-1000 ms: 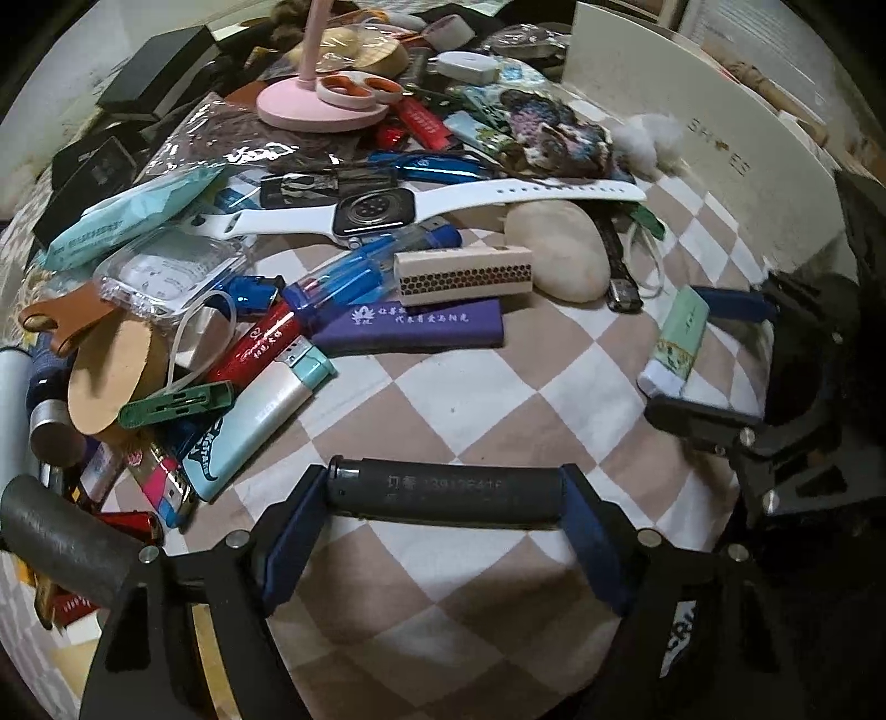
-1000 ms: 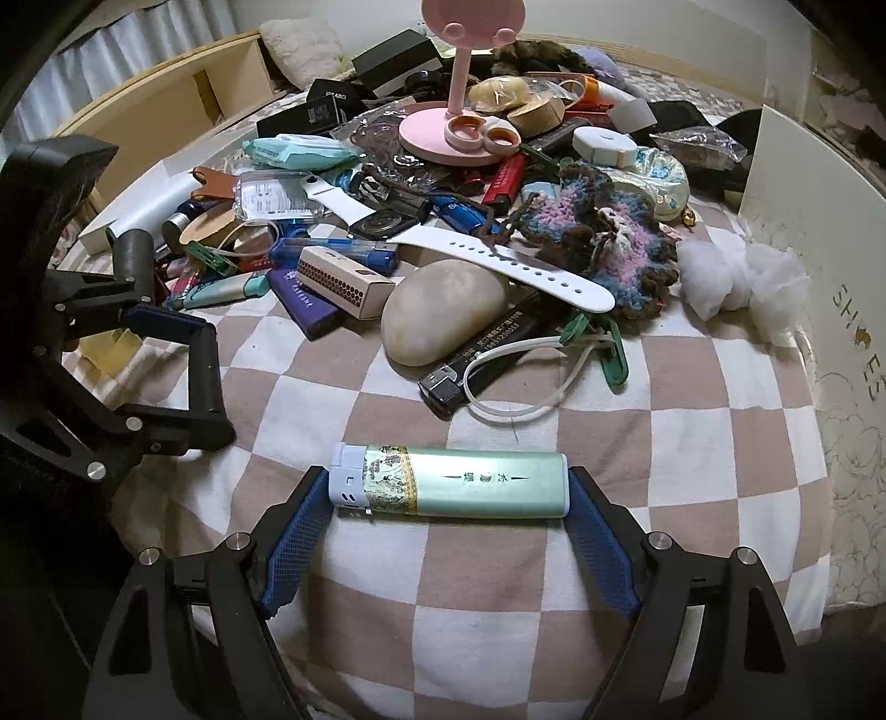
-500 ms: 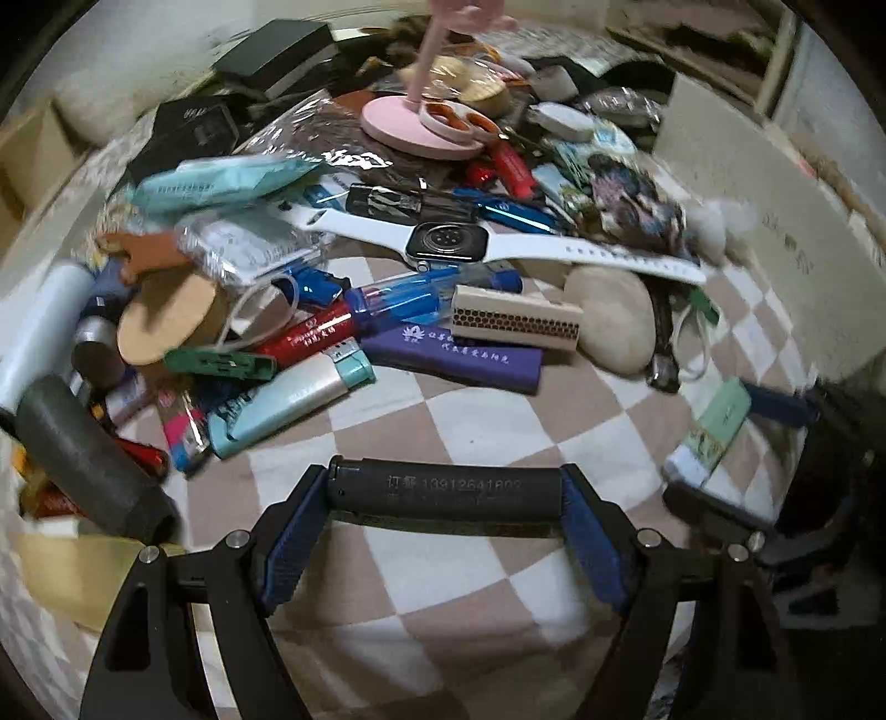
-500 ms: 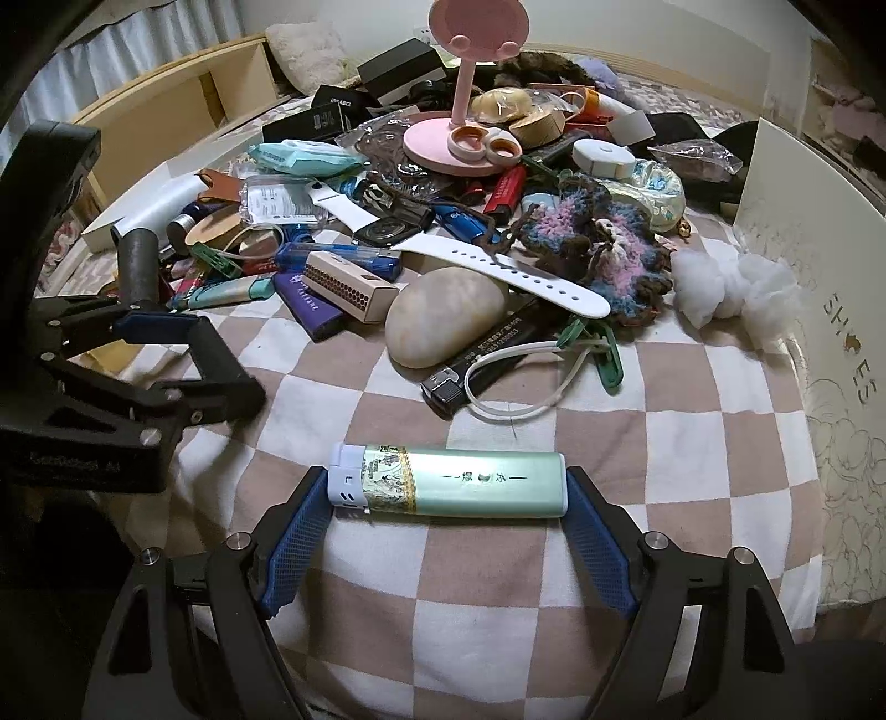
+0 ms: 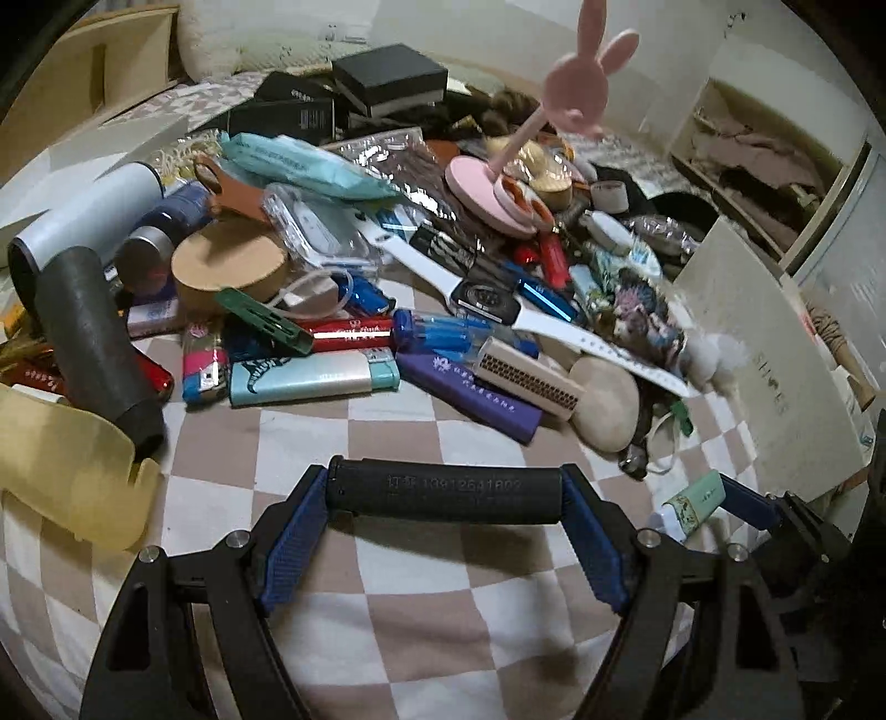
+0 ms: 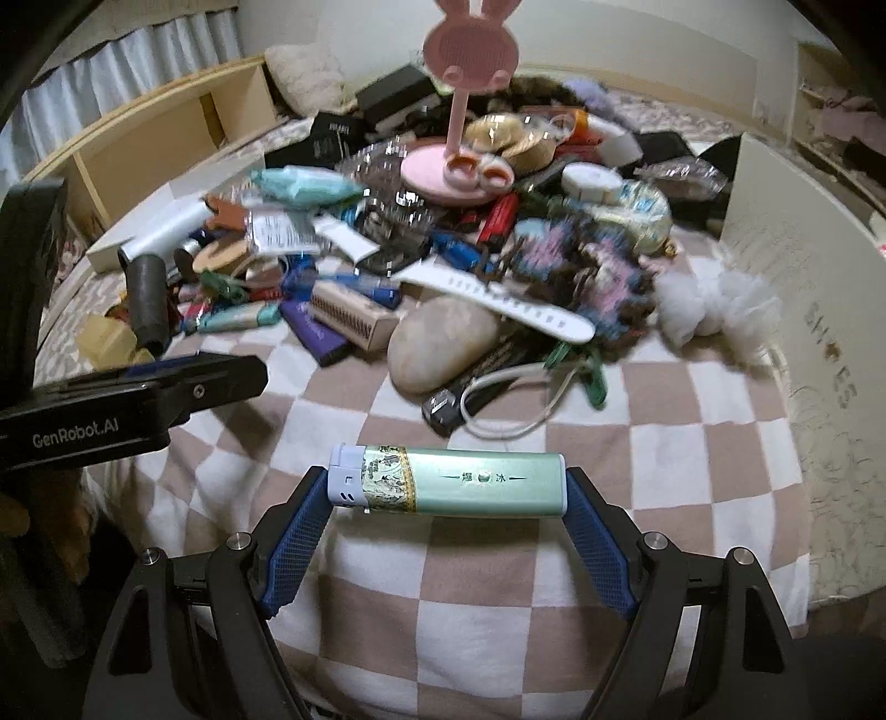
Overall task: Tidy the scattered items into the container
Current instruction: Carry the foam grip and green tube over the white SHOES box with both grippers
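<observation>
While left claw (image 5: 444, 494) grips black cylinder (image 5: 443, 493), box wall (image 5: 769, 387) seemingly near.

The stone (image 6: 443, 346) lies before the watch strap (image 6: 515, 304), right of the perforated box (image 6: 354, 318), behind the corded lighter (image 6: 443, 410).

Both wrist fisheyes look forward, low and close over the checked cloth (image 5: 310, 443), toward the clutter filling mid-frame (shared: the pink rabbit stand (image 5: 576, 88) (image 6: 470, 50), upper centre).
</observation>
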A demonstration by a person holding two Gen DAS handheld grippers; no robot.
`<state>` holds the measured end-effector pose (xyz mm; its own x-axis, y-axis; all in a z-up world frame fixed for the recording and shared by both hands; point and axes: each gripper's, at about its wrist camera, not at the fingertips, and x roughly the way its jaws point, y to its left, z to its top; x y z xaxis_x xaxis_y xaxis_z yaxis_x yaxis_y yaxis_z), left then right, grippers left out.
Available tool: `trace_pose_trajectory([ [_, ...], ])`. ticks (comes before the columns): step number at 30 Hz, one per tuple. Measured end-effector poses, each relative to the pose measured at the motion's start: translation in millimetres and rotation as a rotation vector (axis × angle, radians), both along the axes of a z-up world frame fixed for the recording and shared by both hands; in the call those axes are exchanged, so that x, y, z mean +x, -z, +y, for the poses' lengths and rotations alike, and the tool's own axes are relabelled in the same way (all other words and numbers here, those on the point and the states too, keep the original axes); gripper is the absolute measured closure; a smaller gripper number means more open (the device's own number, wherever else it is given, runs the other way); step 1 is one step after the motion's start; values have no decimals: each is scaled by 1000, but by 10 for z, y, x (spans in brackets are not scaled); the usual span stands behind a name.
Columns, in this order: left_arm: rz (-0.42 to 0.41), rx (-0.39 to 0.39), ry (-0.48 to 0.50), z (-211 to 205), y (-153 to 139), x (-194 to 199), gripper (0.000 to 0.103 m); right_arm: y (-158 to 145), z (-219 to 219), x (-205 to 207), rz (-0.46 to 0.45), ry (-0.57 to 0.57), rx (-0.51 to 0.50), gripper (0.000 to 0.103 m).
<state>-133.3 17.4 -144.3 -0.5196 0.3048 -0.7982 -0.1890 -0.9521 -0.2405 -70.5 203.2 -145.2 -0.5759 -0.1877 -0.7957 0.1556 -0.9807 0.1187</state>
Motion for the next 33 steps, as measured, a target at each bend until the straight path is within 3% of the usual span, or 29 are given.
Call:
trace_pose_trajectory([
  [9,172,-16,14,211,-301,298,21,-202,77,151,58,44,-27,20],
  [23,243,50,48,179,-778,718,21,-927,680,417,209,130,-140,20],
  [28,270,83,102,409,-903,747,21,-1224,1069,510,291,187,-154,20],
  [33,296,110,152,716,-1039,763,21,-1390,1447,598,339,240,-104,20],
])
